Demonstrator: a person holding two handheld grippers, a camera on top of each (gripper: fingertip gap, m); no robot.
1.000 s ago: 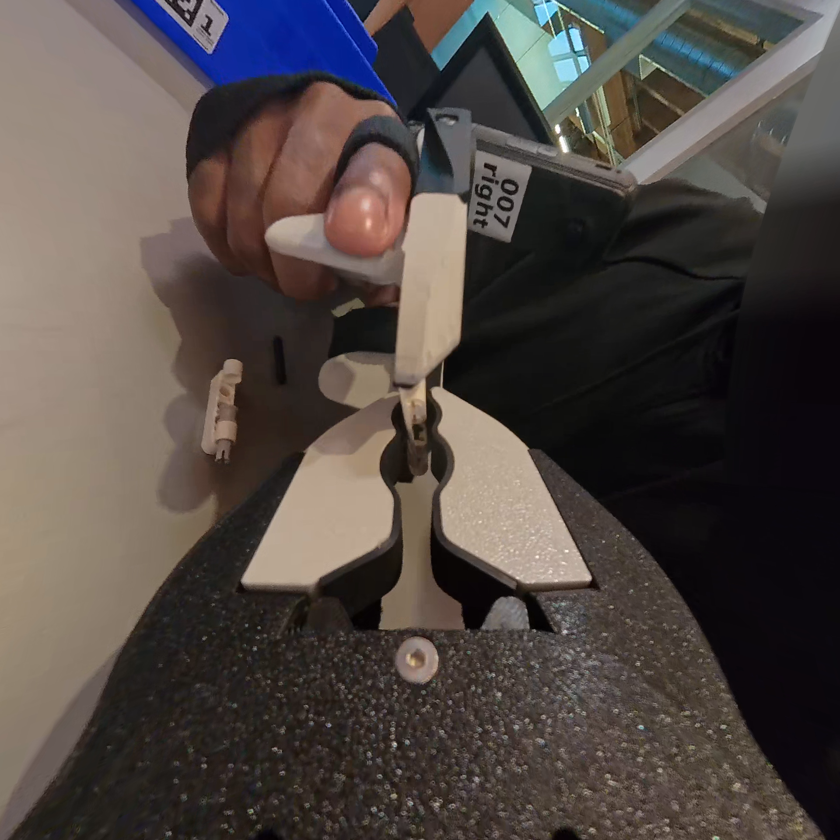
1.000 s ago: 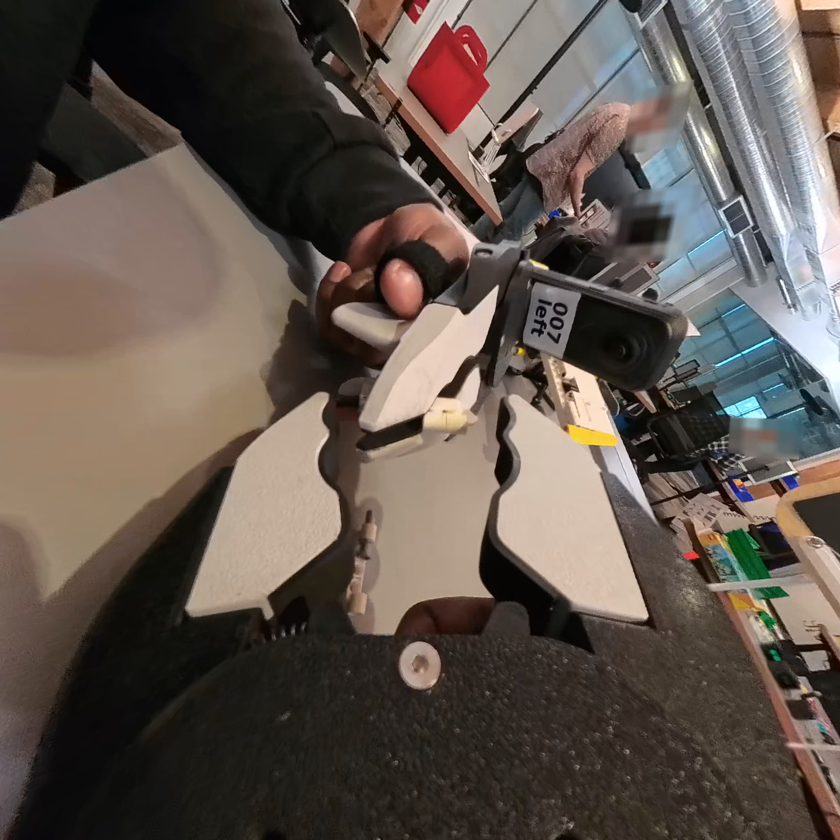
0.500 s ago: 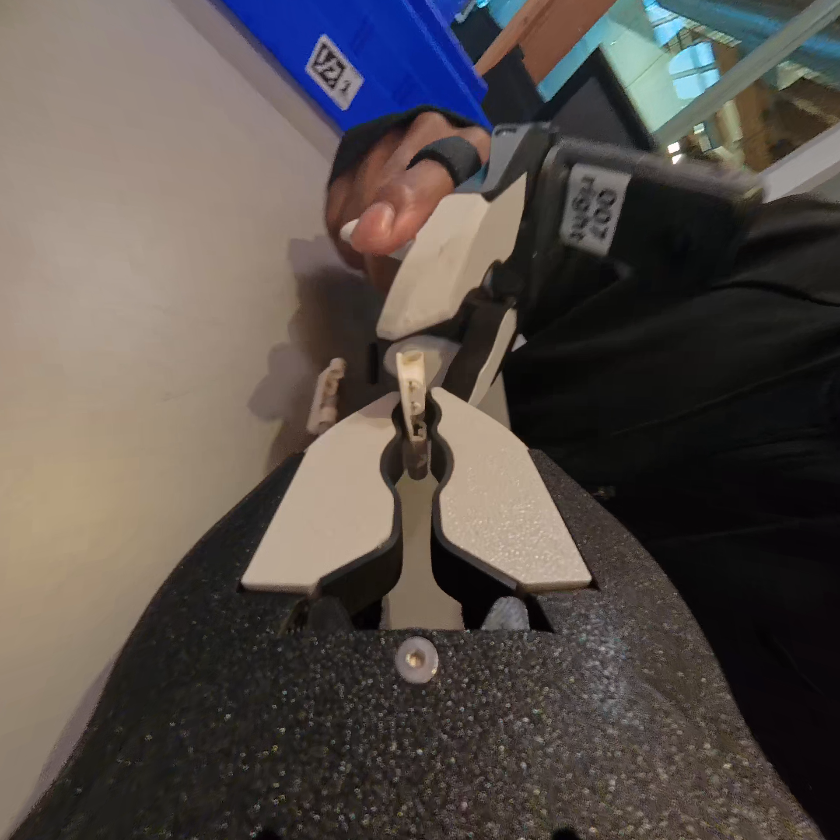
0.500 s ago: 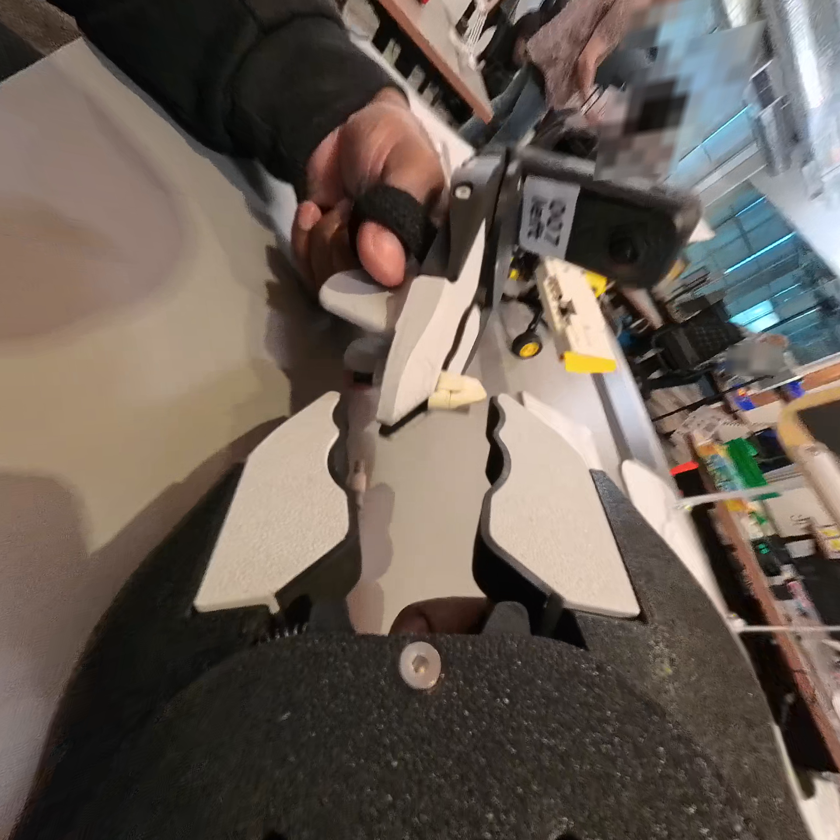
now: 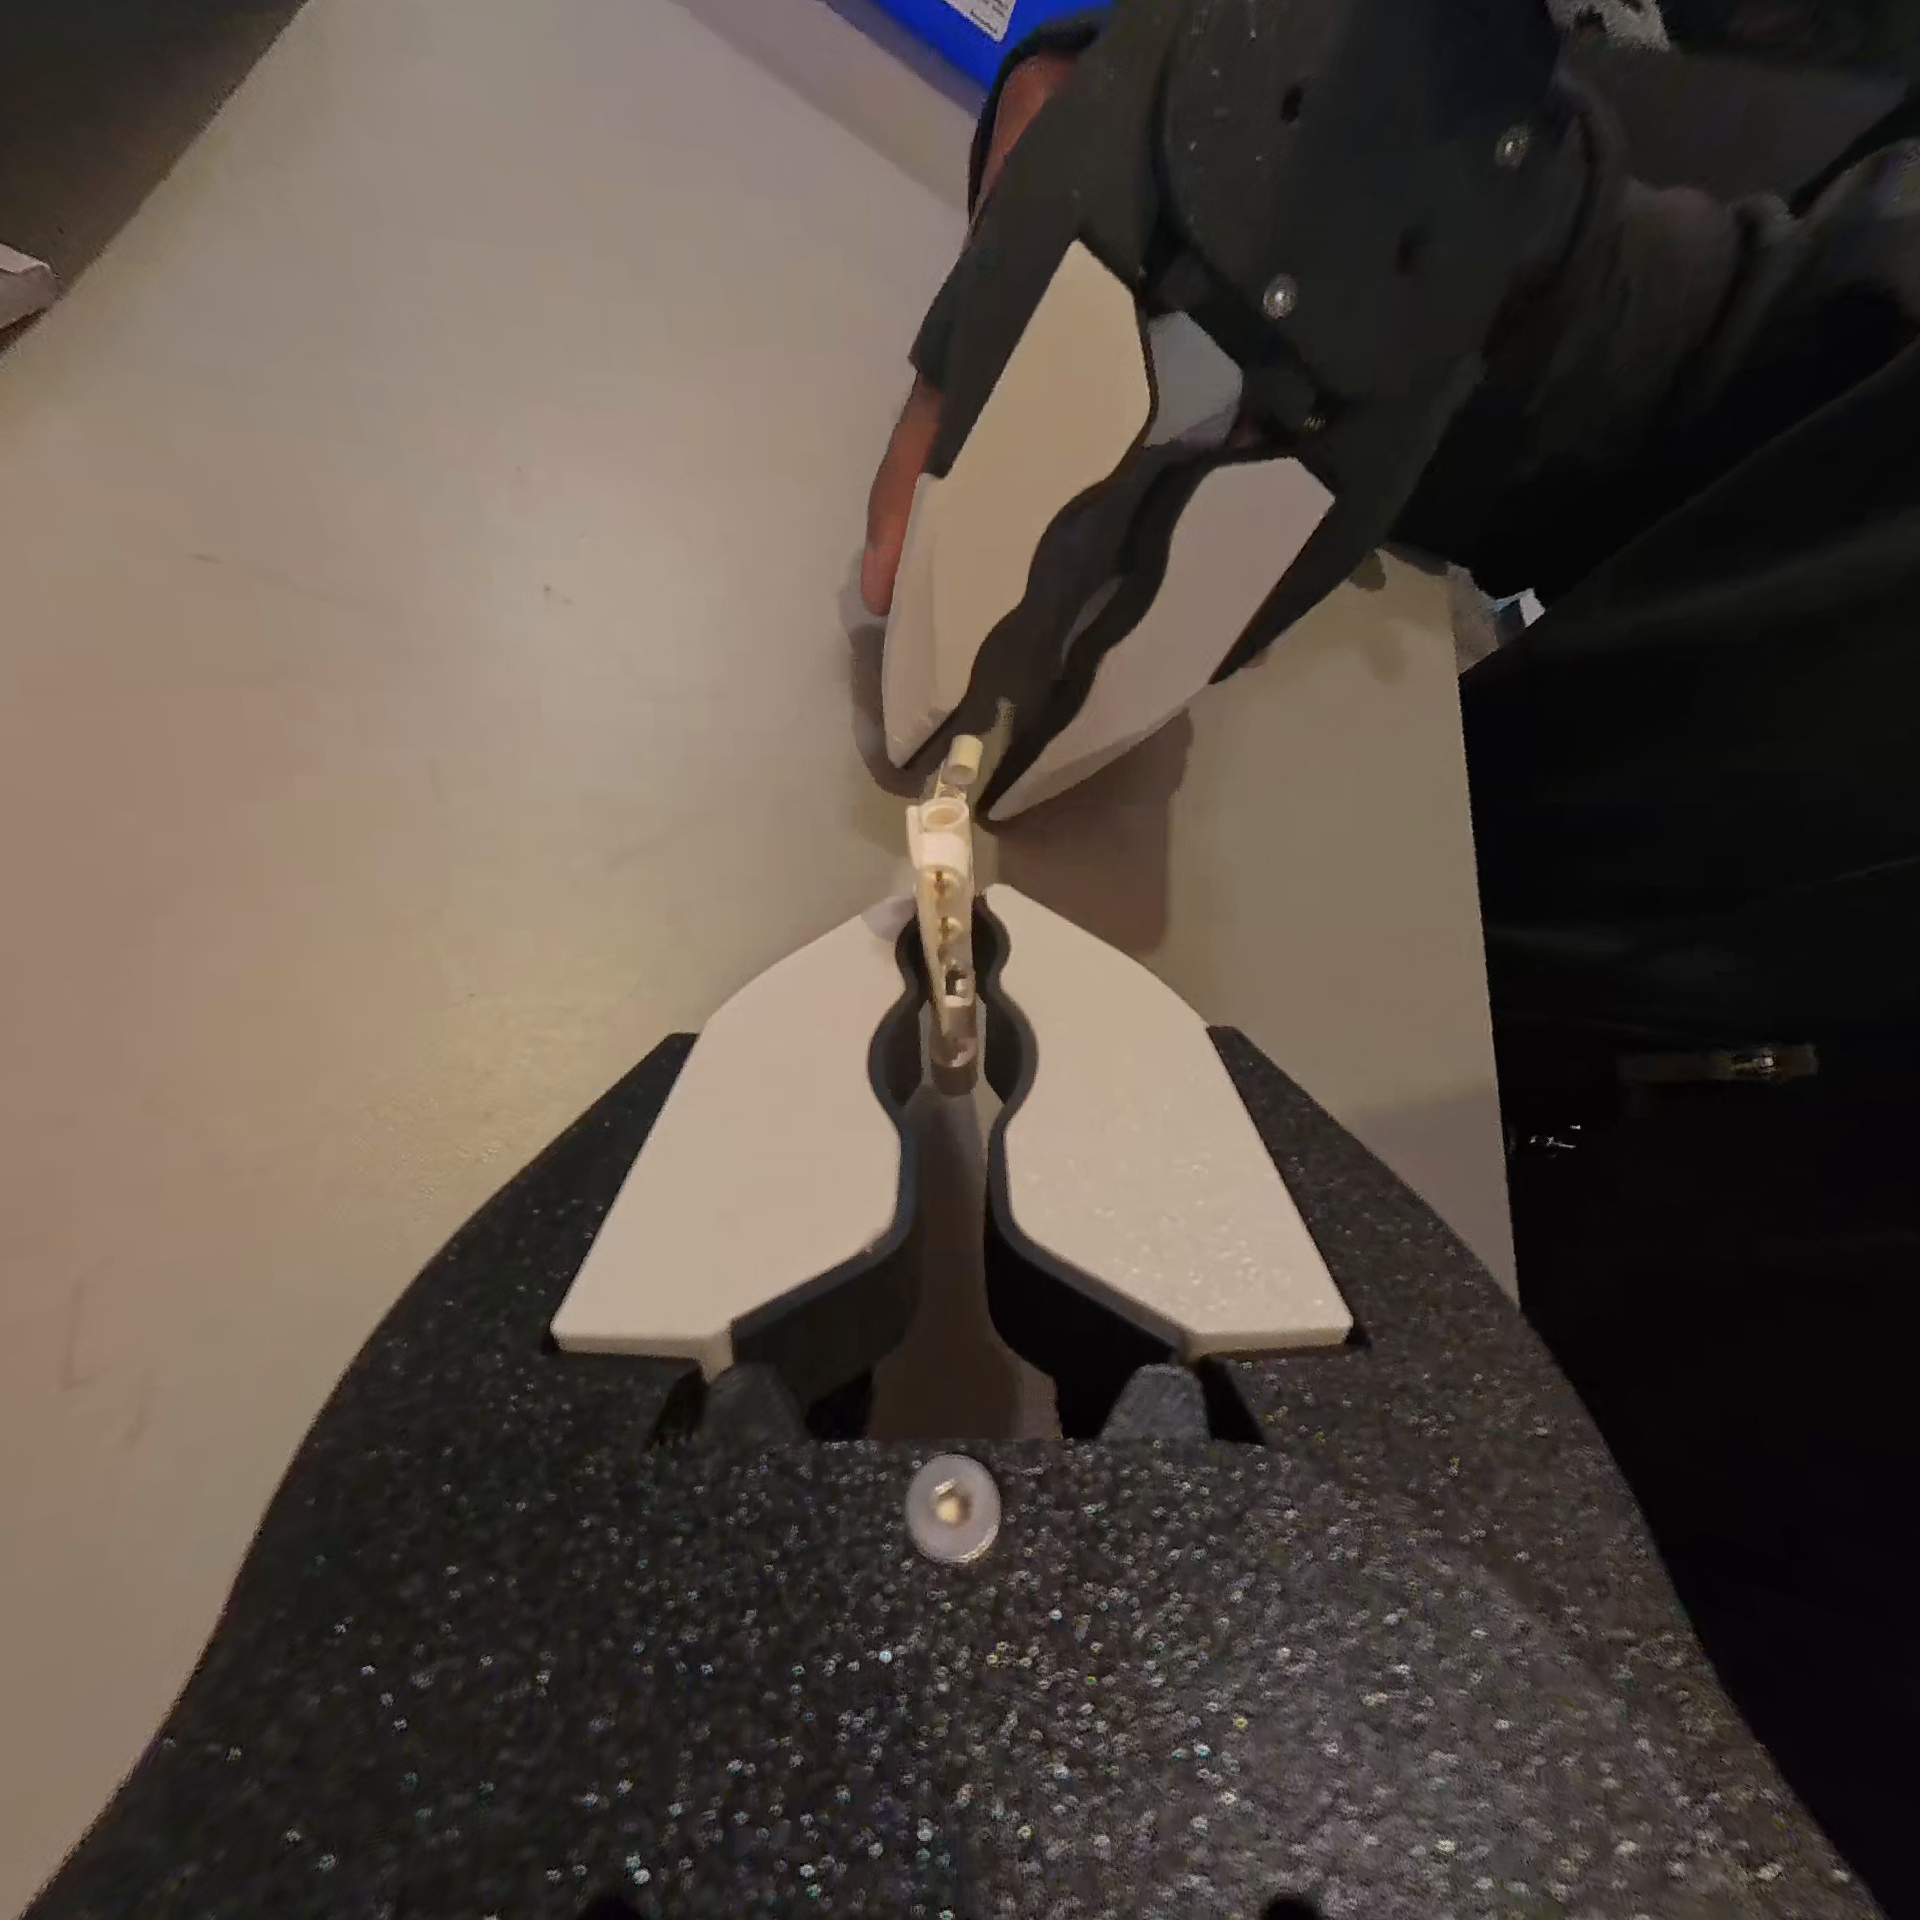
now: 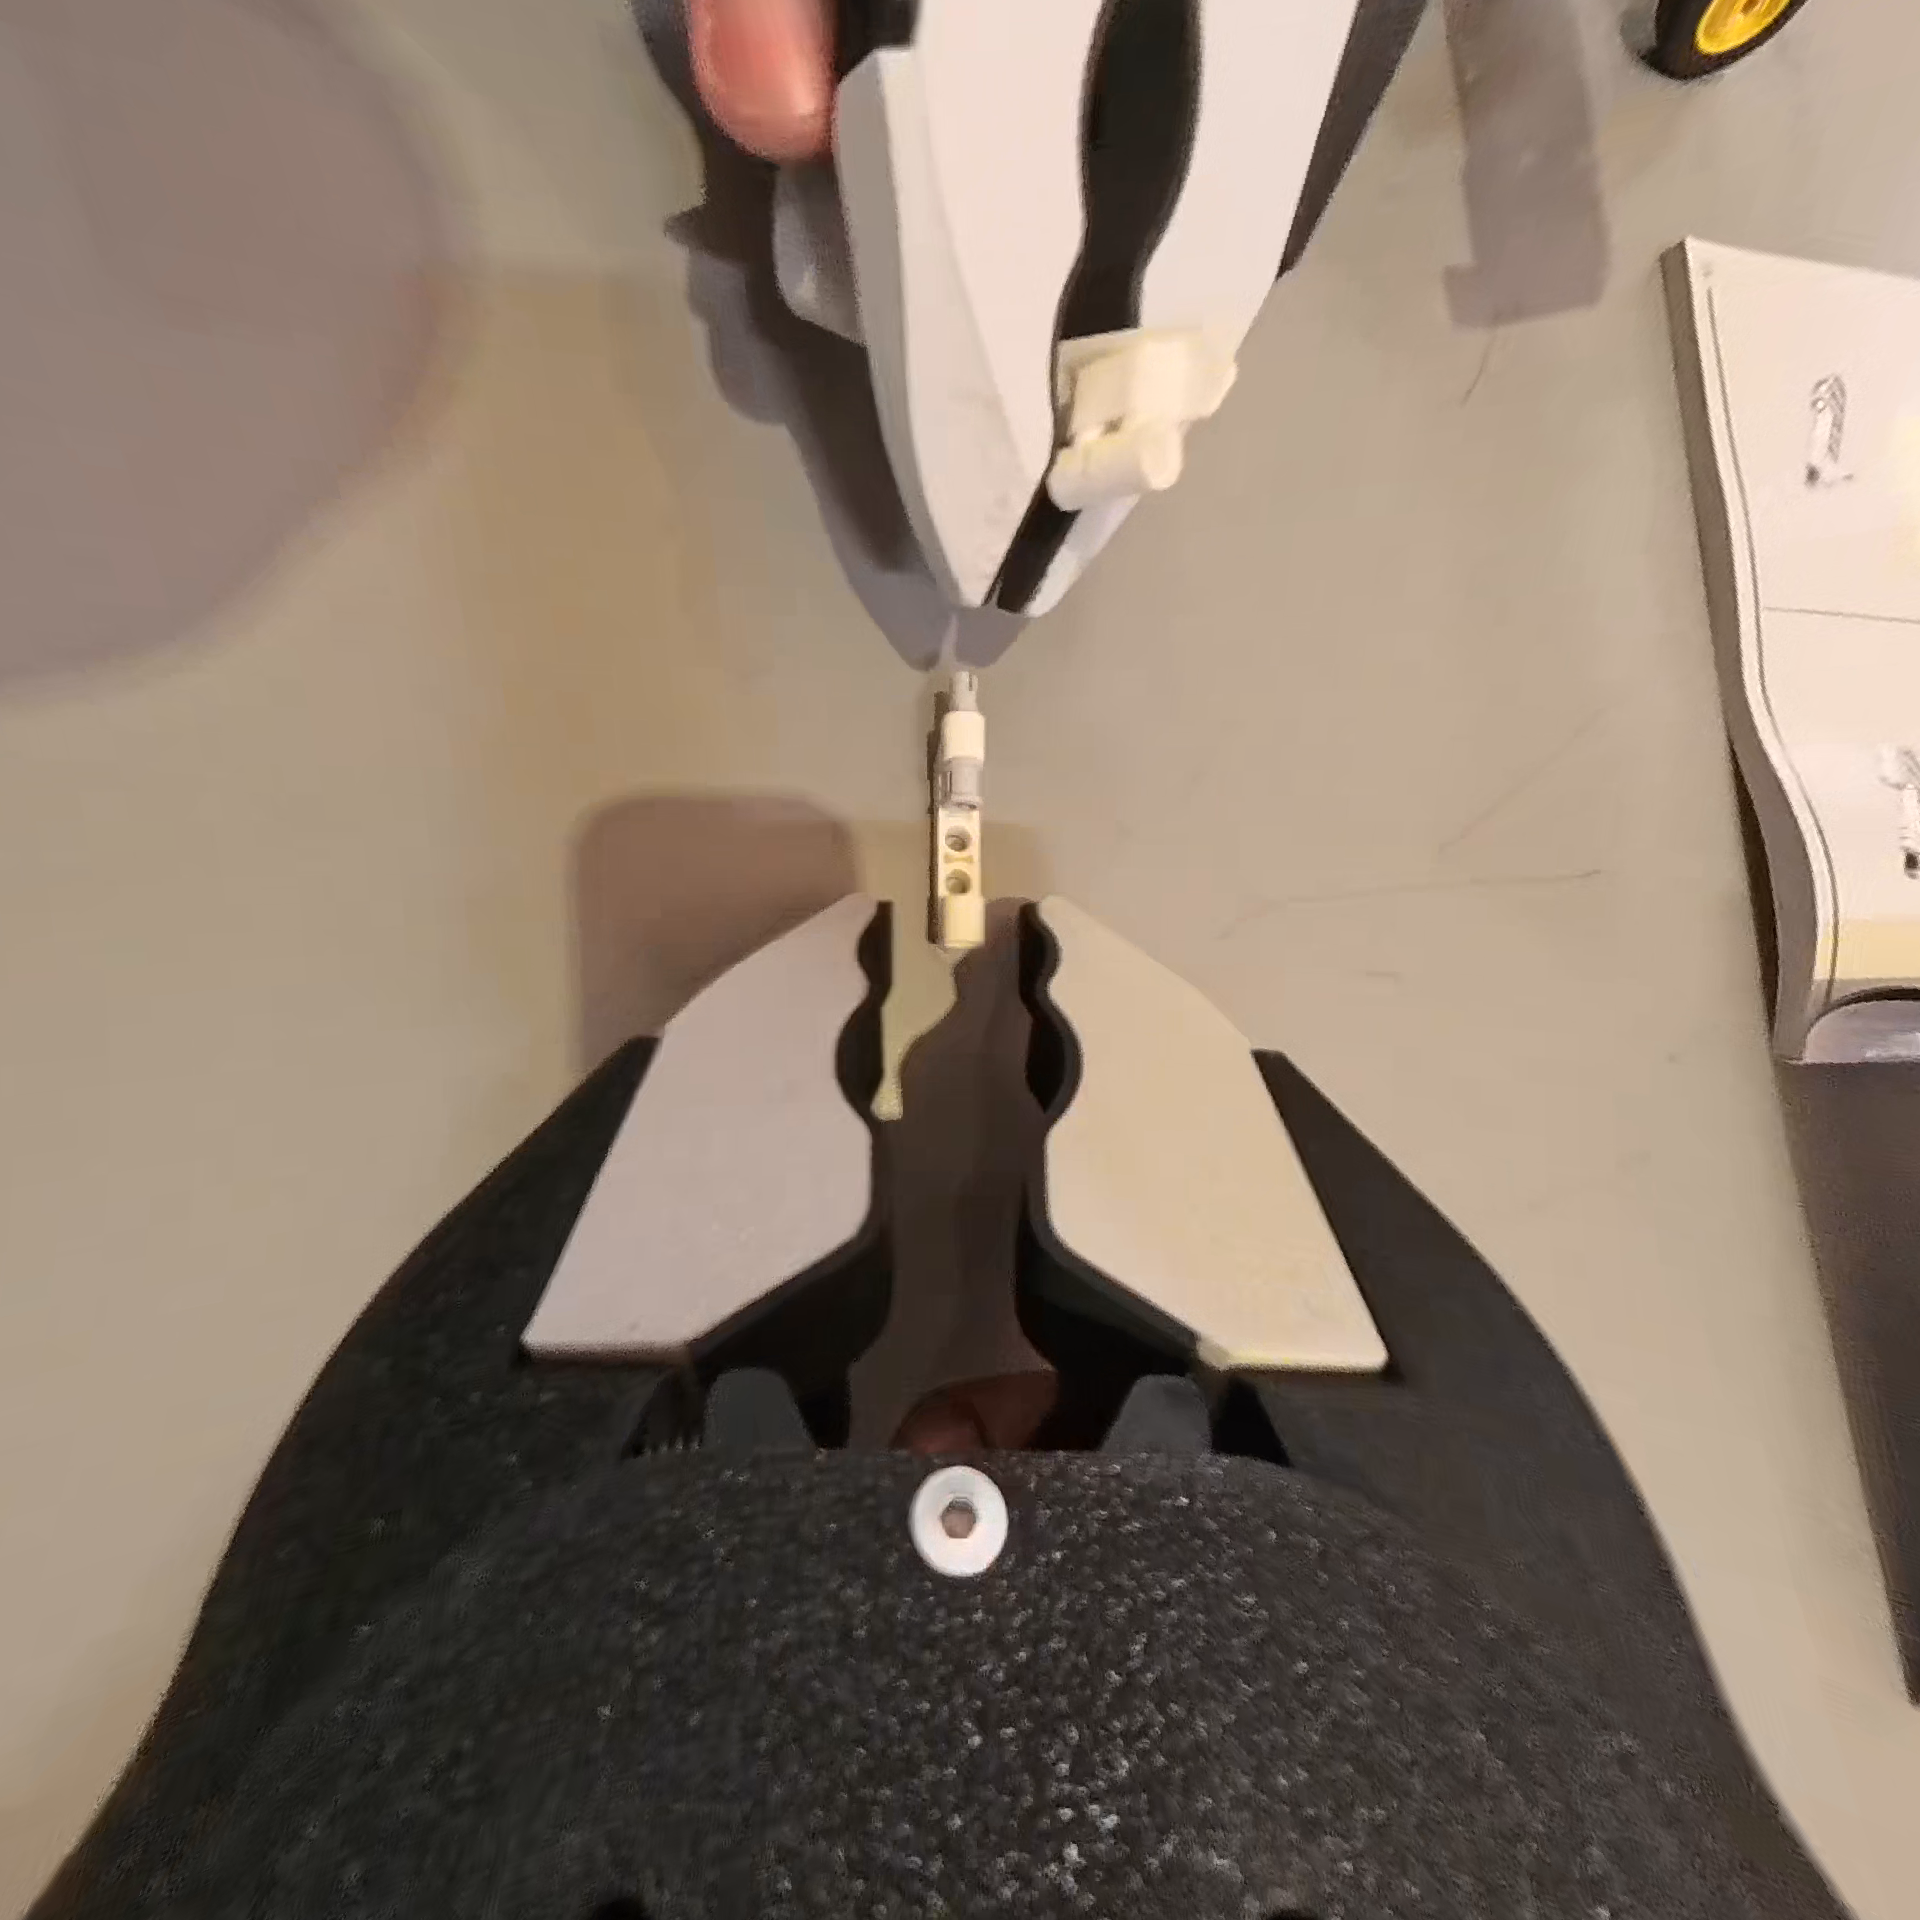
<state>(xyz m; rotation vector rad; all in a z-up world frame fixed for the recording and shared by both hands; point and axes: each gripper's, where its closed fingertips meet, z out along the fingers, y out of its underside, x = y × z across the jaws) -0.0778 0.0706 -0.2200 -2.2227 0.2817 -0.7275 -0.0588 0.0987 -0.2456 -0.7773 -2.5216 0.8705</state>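
Left gripper (image 5: pixel 951 940) clamps a cream toy beam (image 5: pixel 943 914), long axis pointing forward at the right gripper (image 6: pixel 956 914), whose parted fingers flank a second beam (image 6: pixel 958 831) lying lengthwise on the counter (image 6: pixel 416 831).

The right tool (image 6: pixel 956 914) stands parted about the near end of a cream pinned beam (image 6: pixel 958 821) lying on the counter (image 6: pixel 312 831), pads not pressing; opposite, the left tool (image 6: pixel 1023 582) pinches a cream block (image 6: pixel 1132 416); a yellow-hubbed wheel (image 6: pixel 1725 26) lies beyond.
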